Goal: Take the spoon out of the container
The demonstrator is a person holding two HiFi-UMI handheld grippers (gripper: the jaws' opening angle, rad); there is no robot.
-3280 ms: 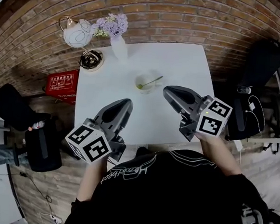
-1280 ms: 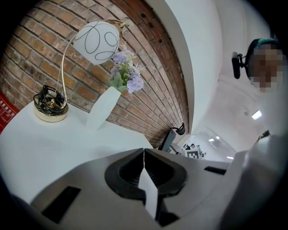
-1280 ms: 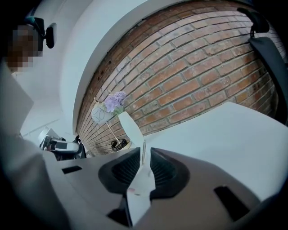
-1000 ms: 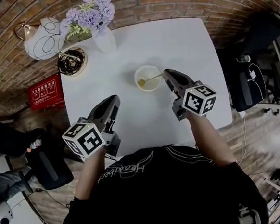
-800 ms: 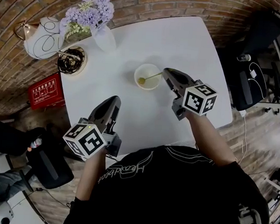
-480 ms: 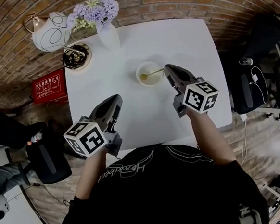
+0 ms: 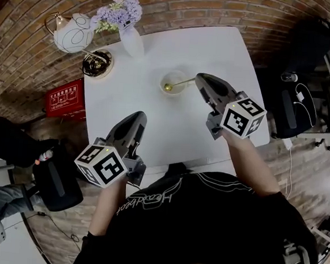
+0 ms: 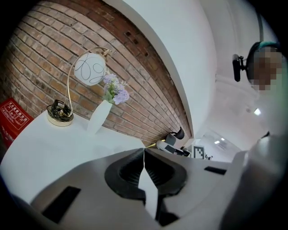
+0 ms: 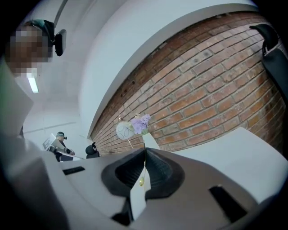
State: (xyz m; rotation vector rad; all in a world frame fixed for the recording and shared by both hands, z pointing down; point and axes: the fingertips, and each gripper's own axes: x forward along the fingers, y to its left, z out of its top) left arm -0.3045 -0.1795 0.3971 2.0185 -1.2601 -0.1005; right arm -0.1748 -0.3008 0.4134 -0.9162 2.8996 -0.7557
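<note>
A small pale bowl (image 7: 173, 78) stands on the white table (image 7: 217, 47). A thin gold spoon (image 7: 177, 84) slants from the bowl's near-left rim up to the right. My right gripper (image 7: 197, 77) is shut on the end of its handle, just right of the bowl. In the right gripper view the gold spoon (image 9: 141, 181) hangs in the slit between the closed jaws (image 9: 145, 150). My left gripper (image 7: 139, 118) hovers over the table's front left, shut and holding nothing, its jaws meeting in the left gripper view (image 8: 144, 150).
A white vase of purple flowers (image 7: 130, 35) and a globe lamp (image 7: 73, 33) on a gold base (image 7: 96, 63) stand at the table's back left corner. A red box (image 7: 62, 98) lies on the floor at left. Dark chairs (image 7: 303, 105) stand to the right.
My right gripper came forward from mid-table to the bowl and holds at the spoon's handle. The spoon's head has shifted toward the bowl's rim. The left gripper has barely moved.
</note>
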